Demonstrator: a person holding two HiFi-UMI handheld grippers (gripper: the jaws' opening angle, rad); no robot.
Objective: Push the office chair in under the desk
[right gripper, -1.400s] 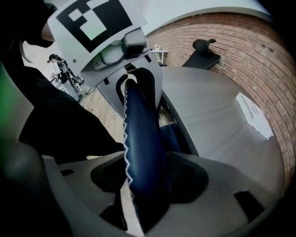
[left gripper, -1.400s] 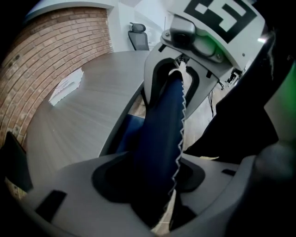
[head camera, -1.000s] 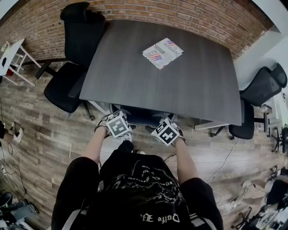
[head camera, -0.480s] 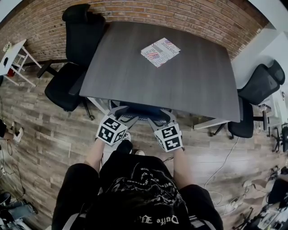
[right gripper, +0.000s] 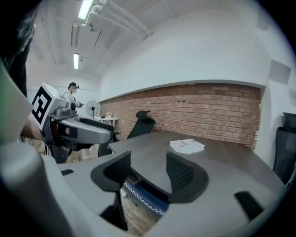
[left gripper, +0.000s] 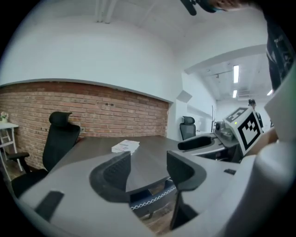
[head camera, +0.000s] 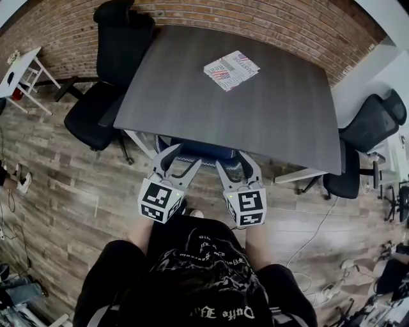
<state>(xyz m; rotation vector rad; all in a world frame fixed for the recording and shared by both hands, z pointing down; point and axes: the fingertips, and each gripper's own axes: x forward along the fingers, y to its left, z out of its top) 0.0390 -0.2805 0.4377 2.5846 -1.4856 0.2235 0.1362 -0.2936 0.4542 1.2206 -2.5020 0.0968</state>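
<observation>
task looks basically done: office chair (head camera: 203, 152) is tucked under the surface (head camera: 268, 115), with only a dark blue strip with white zigzag trim showing just ahead of both claws. left claw (head camera: 181, 159) and right claw (head camera: 236, 165) are both spread with nothing between the jaws, and seem clear of the chair. at most a final nudge is left. surface is dark grey woodgrain, one booklet (head camera: 231, 69) well ahead of the claws. brick wall (head camera: 255, 16) beyond it, plank floor (head camera: 64, 172) below, black chair (head camera: 105, 83) far left of left claw, another chair (head camera: 367, 128) far right of right claw.
</observation>
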